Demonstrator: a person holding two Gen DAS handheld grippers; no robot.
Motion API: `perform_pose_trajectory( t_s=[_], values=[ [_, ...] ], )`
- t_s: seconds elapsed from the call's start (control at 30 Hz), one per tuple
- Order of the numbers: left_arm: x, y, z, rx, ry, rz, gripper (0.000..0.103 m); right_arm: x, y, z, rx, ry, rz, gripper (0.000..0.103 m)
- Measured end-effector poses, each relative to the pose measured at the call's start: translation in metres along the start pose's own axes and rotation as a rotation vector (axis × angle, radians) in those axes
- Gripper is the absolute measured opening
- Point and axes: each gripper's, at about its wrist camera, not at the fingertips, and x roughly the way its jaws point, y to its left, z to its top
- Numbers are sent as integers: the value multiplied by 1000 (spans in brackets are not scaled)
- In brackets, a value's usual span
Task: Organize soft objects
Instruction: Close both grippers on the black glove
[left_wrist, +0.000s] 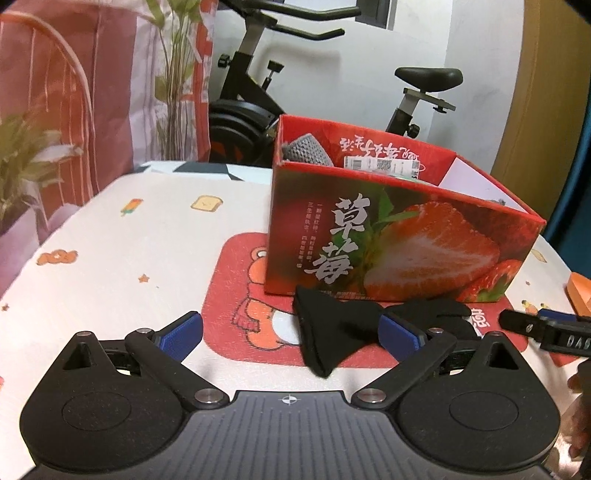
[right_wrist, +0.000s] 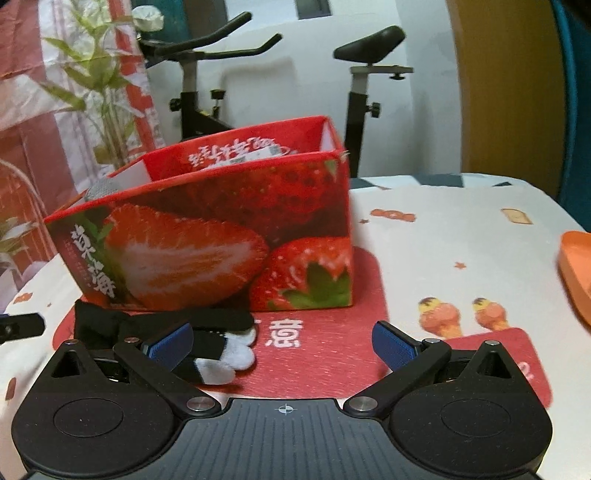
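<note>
A black sock (left_wrist: 332, 328) lies crumpled on the red cartoon mat (left_wrist: 236, 295), just in front of the red strawberry box (left_wrist: 399, 243). My left gripper (left_wrist: 291, 332) stands open, its fingers on either side of the sock's near end. In the right wrist view the same black sock (right_wrist: 162, 325), with a white toe patch, lies at the lower left before the strawberry box (right_wrist: 221, 240). My right gripper (right_wrist: 282, 341) is open over bare mat, and its left fingertip (right_wrist: 170, 347) overlaps the sock. A grey knit item (left_wrist: 306, 149) sticks up inside the box.
The table wears a white cloth (left_wrist: 129, 251) with small cartoon prints. An orange object (right_wrist: 576, 269) lies at the right edge. An exercise bike (left_wrist: 258, 99) and a plant (left_wrist: 26, 158) stand behind the table. The right gripper's tip (left_wrist: 532, 325) shows in the left view.
</note>
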Motion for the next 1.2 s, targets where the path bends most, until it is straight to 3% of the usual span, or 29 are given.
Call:
perform_pose_trajectory(
  t_s=[0.1, 0.2, 0.27, 0.3, 0.53, 0.7, 0.8, 0.97, 1.2],
  values=[
    [11, 0, 4, -24, 23, -24, 100, 8, 6, 0, -33, 13, 24, 98],
    [23, -3, 6, -42, 32, -61, 92, 17, 13, 0, -54, 25, 49, 97],
    [33, -4, 5, -46, 45, -82, 73, 23, 17, 0, -61, 41, 54, 97],
    [38, -5, 4, -47, 58, -86, 71, 26, 18, 0, -54, 51, 53, 97],
    [50, -6, -2, -38, 83, -105, 70, 40, 23, 4, -30, 69, 79, 96],
    [59, -3, -5, -59, 110, -145, 70, 49, 30, 0, -55, 87, 93, 85],
    [59, -6, -8, -42, 106, -160, 70, 49, 31, -1, -66, 81, 101, 84],
    [58, -12, -13, 7, 95, -164, 43, 49, 37, -5, -111, 83, 113, 76],
    [56, -3, -15, -38, 107, -178, 19, 46, 43, -6, -131, 91, 148, 58]
  ],
)
